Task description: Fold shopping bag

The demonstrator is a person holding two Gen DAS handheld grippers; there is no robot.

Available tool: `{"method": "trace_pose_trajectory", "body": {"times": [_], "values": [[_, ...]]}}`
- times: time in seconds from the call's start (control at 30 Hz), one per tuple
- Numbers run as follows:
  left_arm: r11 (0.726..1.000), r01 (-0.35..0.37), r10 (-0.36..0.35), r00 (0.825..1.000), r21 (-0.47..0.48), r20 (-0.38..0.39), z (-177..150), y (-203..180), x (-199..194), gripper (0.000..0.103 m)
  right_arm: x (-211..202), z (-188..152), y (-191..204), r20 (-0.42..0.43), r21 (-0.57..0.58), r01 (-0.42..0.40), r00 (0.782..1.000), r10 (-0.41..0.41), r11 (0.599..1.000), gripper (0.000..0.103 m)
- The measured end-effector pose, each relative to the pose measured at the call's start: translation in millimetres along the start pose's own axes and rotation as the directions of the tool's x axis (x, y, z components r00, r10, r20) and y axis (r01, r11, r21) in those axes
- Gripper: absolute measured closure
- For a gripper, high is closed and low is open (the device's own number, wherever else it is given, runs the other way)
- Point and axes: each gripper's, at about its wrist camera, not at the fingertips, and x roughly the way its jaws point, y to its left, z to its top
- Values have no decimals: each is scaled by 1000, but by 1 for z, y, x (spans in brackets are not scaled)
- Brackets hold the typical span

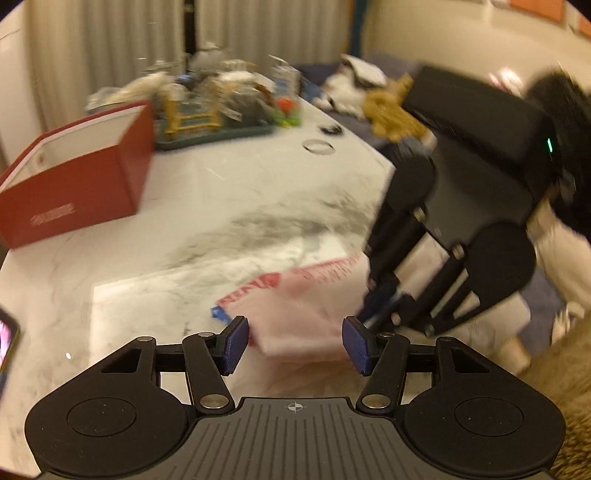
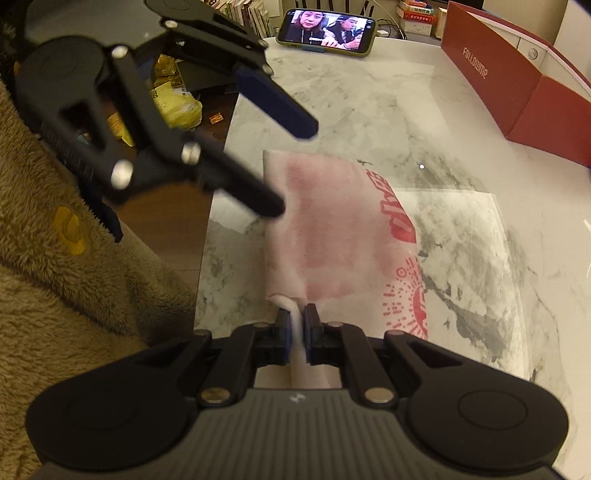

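Clamped almost fully together, the right gripper (image 2: 295, 334) pinches a thin white fold of the shopping bag (image 2: 332, 236) between its blue pads, at the bag's near edge in the right wrist view. That bag is a pale pink, translucent plastic one with red printing along one side, folded into a flat rectangle and lying on the marble table (image 2: 369, 110), close to the table's edge. From the left wrist view the same bag (image 1: 295, 295) lies just ahead of the left gripper (image 1: 295, 341), whose jaws stand well apart with nothing pressed between the blue pads; the bag's near edge sits between and beyond them, and no contact shows. In the right wrist view the left gripper (image 2: 291, 166) hangs above the bag's far left corner, its two fingers spread. The left wrist view shows the right gripper (image 1: 384, 295) coming down steeply onto the bag's right side, though blur hides its tips. Farther out on the table stand an open red box (image 1: 81, 177), a tray of cluttered small items (image 1: 214, 110) too blurred to name, and a phone (image 2: 327, 33) propped on its side with a lit screen. Beside the table's edge is a tan fleece garment (image 2: 74, 266), and below it a yellow bag (image 2: 177, 107) lies on the floor.
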Motion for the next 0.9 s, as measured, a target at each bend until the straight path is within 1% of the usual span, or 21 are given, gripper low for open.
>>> {"method": "trace_pose_trajectory", "body": {"times": [0.03,0.07,0.1,0.23,0.37,0.4,0.43,0.5,0.57,0.6,0.7,0.73,0.8,0.9], "values": [[1000,6,-6,1000,22,-13,1,-2,4,35,0,0,0,-1,-3,0,1000,0,1000,97],[999,14,-12,1000,43,-26,3,-5,7,32,0,0,0,0,-4,0,1000,0,1000,97],[999,24,-23,999,36,-38,5,-4,10,29,0,-1,1,1,-5,-1,1000,1,1000,97],[1000,17,-16,997,13,-74,12,1,22,29,0,-3,4,2,-14,8,1000,-8,1000,97],[999,38,-37,989,7,-143,9,4,34,29,-2,-5,3,5,-12,6,1000,-5,1000,97],[1000,27,-28,986,-8,-165,9,5,39,29,-2,-5,3,5,-14,5,1000,-5,1000,97],[999,27,-33,984,-35,-177,8,7,43,29,1,-11,-11,6,-5,9,1000,-9,1000,97],[994,42,-60,982,-101,-179,5,14,47,29,2,-14,-14,2,-10,13,1000,-13,1000,97],[990,49,-71,984,-134,-165,-2,19,48,29,1,-16,-17,0,-10,14,1000,-14,1000,97],[991,44,-64,985,-127,-161,-4,19,48,25,1,-17,-18,1,-10,15,1000,-15,1000,97],[995,17,-33,984,-93,-173,-5,14,50,21,2,-20,-21,0,-18,19,1000,-19,1000,97],[996,7,-22,984,-84,-175,-5,13,51,18,2,-21,-22,0,-24,22,1000,-22,999,96],[995,-24,6,984,-97,-180,-6,16,52,14,2,-23,-25,-2,-26,22,1000,-22,999,96],[993,-45,26,985,-107,-172,-10,19,48,14,2,-27,-33,-2,-15,18,1000,-18,1000,96]]}}
